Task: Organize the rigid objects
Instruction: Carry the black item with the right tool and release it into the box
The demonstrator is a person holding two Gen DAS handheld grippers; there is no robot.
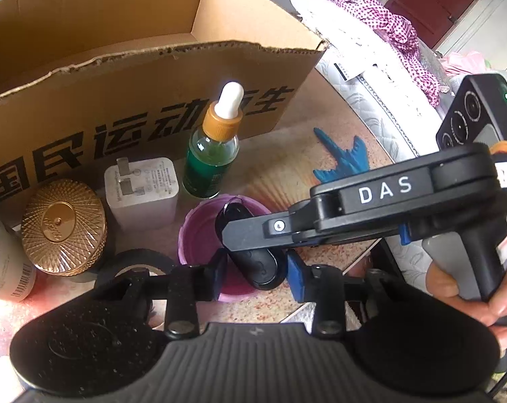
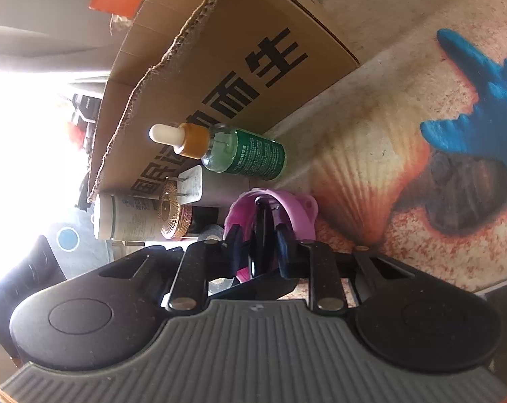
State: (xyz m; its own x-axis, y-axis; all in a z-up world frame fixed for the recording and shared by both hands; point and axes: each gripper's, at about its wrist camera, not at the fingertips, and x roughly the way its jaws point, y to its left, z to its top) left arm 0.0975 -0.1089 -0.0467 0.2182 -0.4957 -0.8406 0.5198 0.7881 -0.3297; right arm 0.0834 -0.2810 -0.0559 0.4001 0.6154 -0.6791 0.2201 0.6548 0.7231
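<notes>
— Where is the black key fob [image 1: 253,265]?
— It stands in the purple cup [image 1: 199,221], before the cardboard box [image 1: 152,77].
— And the grippers?
— The right gripper [image 2: 257,245] pinches the fob; the left gripper [image 1: 257,275] straddles it, jaws apart.

The cardboard box [image 1: 146,77] stands open at the top; its near wall closes off the far side of the work surface. A row is formed before that wall by the dropper bottle [image 1: 213,144], the white charger [image 1: 142,191] and the gold lidded jar [image 1: 63,226], set just beside one another, so only narrow gaps are left between them. The pink cup [image 1: 199,231] is approached from the right by the right gripper [image 1: 225,235]. Bare patterned mat [image 1: 320,181] is left to the right of the cup, bounded by the bedding [image 1: 371,77].
</notes>
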